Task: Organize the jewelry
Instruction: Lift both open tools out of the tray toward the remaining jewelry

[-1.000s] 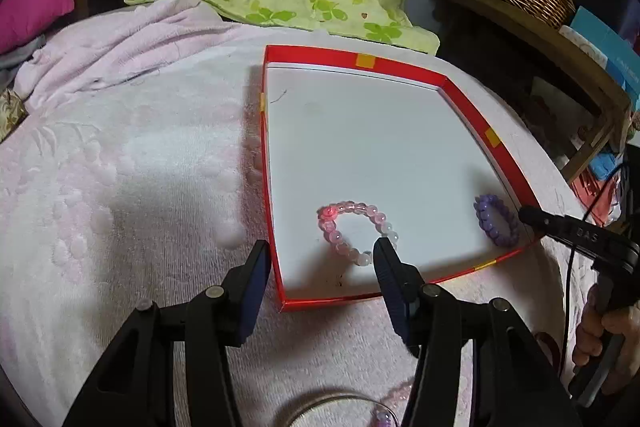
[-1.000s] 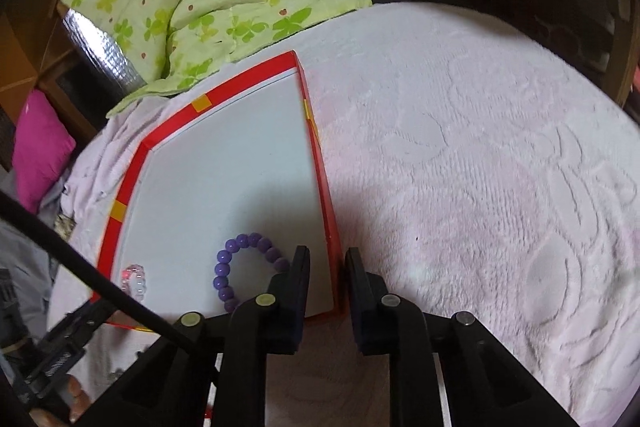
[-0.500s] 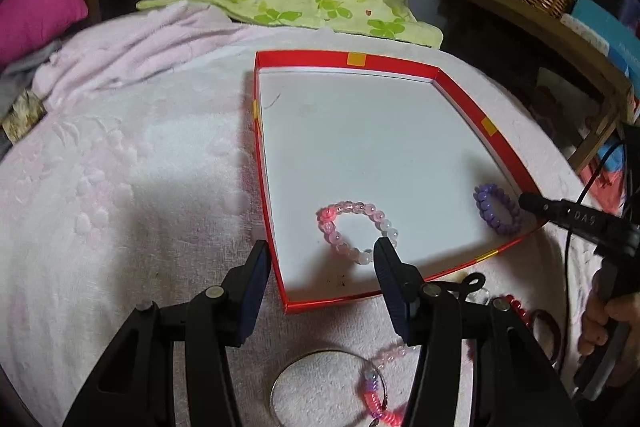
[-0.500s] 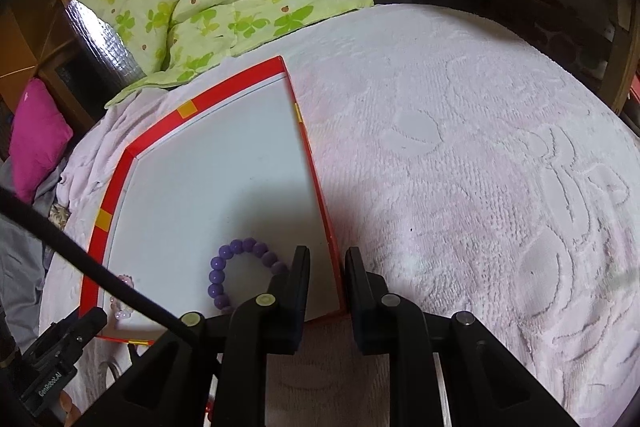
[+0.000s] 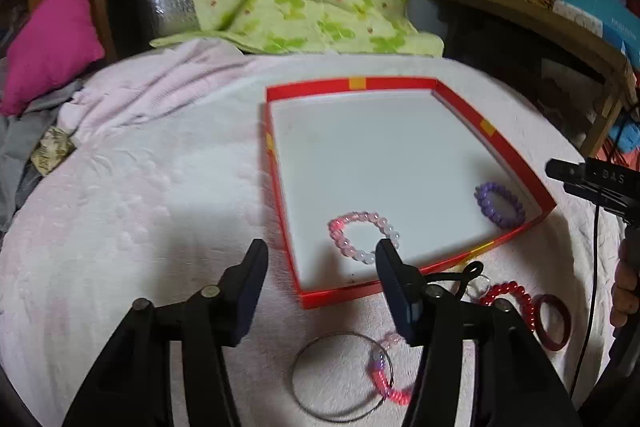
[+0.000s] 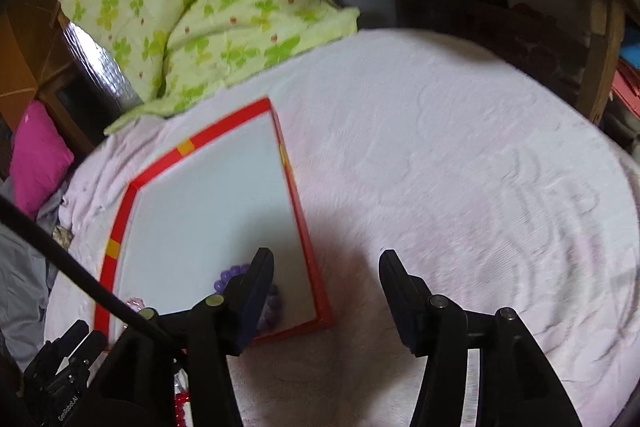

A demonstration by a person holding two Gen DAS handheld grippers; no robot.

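Over the tray's near right corner, my right gripper has just opened empty, purple bracelet beside its left finger.

One red tray holds two bead bracelets: pink, purple. Outside lie perhaps five more pieces, partly hidden.

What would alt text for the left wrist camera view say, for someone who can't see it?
An open left hand-held gripper hangs empty over a red-rimmed tray on a pink bedspread; the tray holds a pink bead bracelet and a purple bracelet. More bangles lie outside its near edge.
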